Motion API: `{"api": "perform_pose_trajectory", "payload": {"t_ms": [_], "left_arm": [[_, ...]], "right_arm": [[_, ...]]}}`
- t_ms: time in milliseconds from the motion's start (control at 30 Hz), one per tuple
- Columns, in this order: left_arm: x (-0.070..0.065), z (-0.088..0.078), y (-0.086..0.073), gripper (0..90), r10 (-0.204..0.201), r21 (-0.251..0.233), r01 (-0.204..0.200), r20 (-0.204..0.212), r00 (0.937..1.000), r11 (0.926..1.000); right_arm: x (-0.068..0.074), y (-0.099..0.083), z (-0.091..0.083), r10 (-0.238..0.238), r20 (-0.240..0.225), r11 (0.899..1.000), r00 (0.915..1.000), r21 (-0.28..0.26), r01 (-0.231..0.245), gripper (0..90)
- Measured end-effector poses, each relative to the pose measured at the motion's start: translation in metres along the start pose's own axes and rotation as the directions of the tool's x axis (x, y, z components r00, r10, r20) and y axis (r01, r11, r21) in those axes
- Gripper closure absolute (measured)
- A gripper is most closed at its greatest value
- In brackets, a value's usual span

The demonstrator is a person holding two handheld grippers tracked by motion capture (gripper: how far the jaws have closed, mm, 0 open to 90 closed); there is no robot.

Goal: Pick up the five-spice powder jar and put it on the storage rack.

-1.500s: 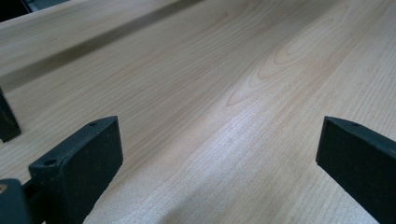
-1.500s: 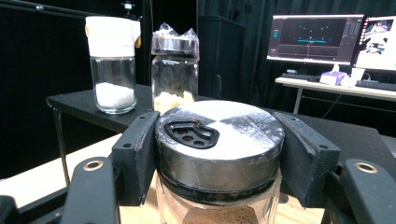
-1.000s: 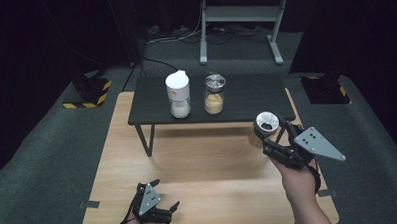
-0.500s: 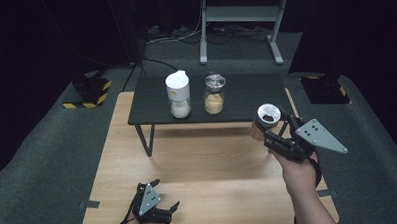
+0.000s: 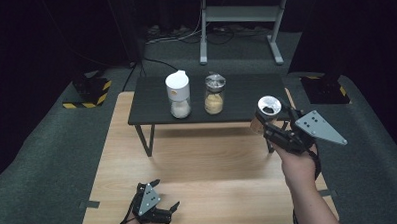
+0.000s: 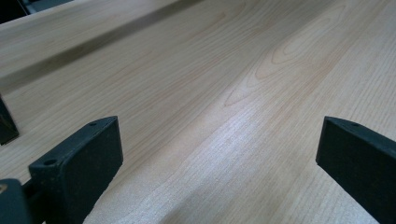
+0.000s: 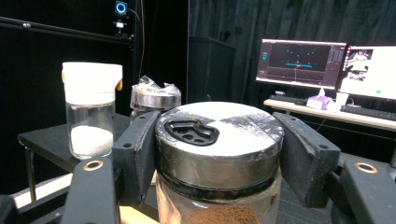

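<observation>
My right gripper (image 5: 268, 120) is shut on a glass spice jar (image 5: 268, 107) with a silver shaker lid and brown powder inside, held in the air just off the right end of the low black table (image 5: 151, 101). In the right gripper view both pads (image 7: 140, 154) press the jar (image 7: 224, 126) just under its lid. My left gripper (image 5: 164, 194) rests open at the near edge of the wooden table (image 5: 213, 161). Its jaws (image 6: 219, 144) stand wide apart over bare wood.
On the black table stand a white-capped jar of white grains (image 5: 178, 95) and a foil-topped jar of tan powder (image 5: 214, 95); both show beyond the held jar as the white-capped one (image 7: 91, 109) and the foil-topped one (image 7: 154, 98). Striped floor weights (image 5: 88, 93) lie left; monitors (image 7: 303, 63) stand behind.
My right gripper has lifted the spice jar a little higher and nearer the black table's right end. The left gripper has stayed put.
</observation>
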State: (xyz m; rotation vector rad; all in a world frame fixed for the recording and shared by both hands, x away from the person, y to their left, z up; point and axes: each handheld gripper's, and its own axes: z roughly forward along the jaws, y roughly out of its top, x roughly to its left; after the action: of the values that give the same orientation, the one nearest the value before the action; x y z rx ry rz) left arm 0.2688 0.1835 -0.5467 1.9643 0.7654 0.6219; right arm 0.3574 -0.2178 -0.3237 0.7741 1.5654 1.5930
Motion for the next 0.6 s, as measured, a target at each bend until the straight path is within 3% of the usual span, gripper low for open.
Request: {"api": "perform_pose_trajectory", "payload": {"t_ms": [600], "left_arm": [[0.001, -0.001, 0.000, 0.7, -0.001, -0.004, 0.001, 0.001, 1.0000, 1.0000]], "right_arm": [[-0.004, 0.003, 0.020, -0.004, 0.018, 1.000, 0.9998, 0.009, 0.004, 34.3]]}}
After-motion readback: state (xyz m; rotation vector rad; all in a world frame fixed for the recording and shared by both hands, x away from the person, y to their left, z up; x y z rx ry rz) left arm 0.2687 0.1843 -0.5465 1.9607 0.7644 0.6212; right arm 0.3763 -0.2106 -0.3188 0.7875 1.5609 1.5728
